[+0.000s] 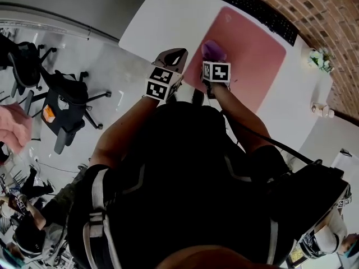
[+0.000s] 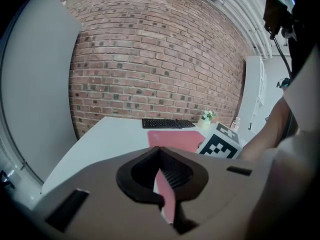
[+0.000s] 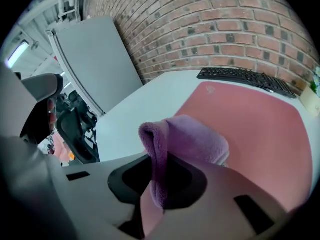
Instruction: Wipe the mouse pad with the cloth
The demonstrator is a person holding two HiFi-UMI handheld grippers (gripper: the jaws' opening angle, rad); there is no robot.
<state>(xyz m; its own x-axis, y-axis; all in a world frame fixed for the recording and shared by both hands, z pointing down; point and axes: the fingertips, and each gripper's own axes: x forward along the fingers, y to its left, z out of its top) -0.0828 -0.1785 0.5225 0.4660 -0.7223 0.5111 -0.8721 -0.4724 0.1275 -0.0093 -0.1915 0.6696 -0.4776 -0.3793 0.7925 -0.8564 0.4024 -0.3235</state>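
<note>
A pink mouse pad (image 1: 255, 52) (image 2: 176, 139) (image 3: 255, 124) lies on the white table (image 1: 168, 15), in front of a black keyboard. My right gripper (image 1: 213, 56) (image 3: 161, 156) is shut on a folded purple cloth (image 1: 213, 50) (image 3: 187, 141), which bulges out past the jaws over the pad's near left part. Whether the cloth touches the pad I cannot tell. My left gripper (image 1: 175, 55) (image 2: 160, 151) hovers beside it at the pad's near left edge. Its jaws stand together with nothing between them, and a sliver of pink pad shows through the slit.
The black keyboard (image 1: 259, 13) (image 2: 167, 123) (image 3: 245, 79) runs along the pad's far side by the brick wall. A small potted plant (image 1: 318, 59) (image 2: 206, 118) stands at the table's right end. Office chairs (image 1: 67, 102) stand on the floor to the left.
</note>
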